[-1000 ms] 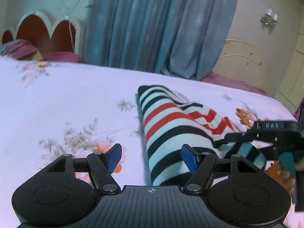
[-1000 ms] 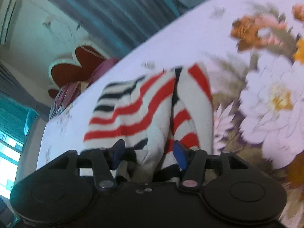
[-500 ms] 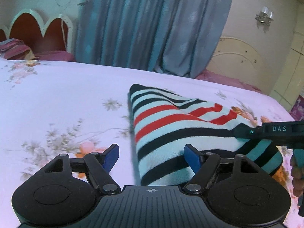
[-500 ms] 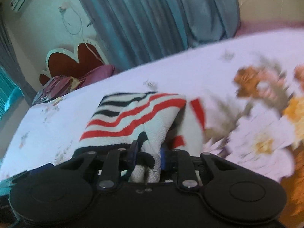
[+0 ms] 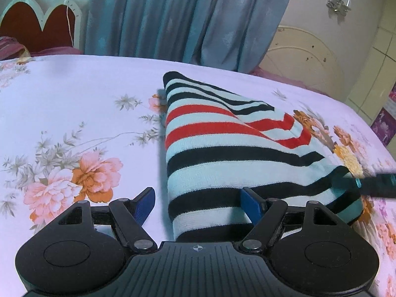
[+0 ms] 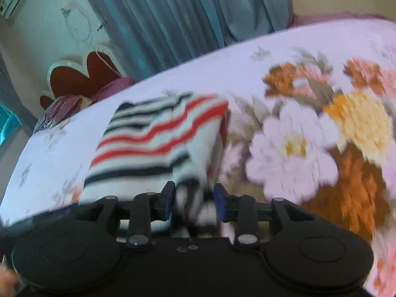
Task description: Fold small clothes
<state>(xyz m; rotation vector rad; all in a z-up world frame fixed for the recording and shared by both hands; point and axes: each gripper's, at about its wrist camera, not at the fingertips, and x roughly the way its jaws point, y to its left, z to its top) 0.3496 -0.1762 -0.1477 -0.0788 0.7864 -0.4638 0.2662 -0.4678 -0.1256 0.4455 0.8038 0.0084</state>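
Left tool (image 5: 196,204): jaws wide and opening a little more, straddling the near left edge of the garment. The right blue pad (image 5: 251,206) lies against the knit and the left one (image 5: 144,201) hangs over bare sheet; nothing is pinched.

Right tool (image 6: 194,201): jaws parting, with a bunched fold of the garment's corner between them. The blurred view suggests the pads are coming off the cloth, not pressing it. From the left wrist view its dark tip (image 5: 376,185) shows at the garment's right corner.

Striped garment (image 5: 222,153): small knit piece in pale blue, black and red bands, lying folded on the bed near both tools, its right half doubled over so the stripes meet in a chevron.

Handling, judged: light, soft and limp, with no stiffness to hold a crease. It will sag and drape wherever it is lifted, and layers can slide over each other. Not fragile; the ribbed knit should give the pads good friction.

Where to hold, judged: pinch through all layers at a corner or along the thick folded edge, one tool at each end of that edge, so the fold travels flat instead of bunching.

Bed sheet (image 5: 74,104): floral print, soft beneath the garment, so pressing down will dent it.

Beyond: blue curtain (image 5: 188,17) and scalloped headboard (image 5: 37,24).
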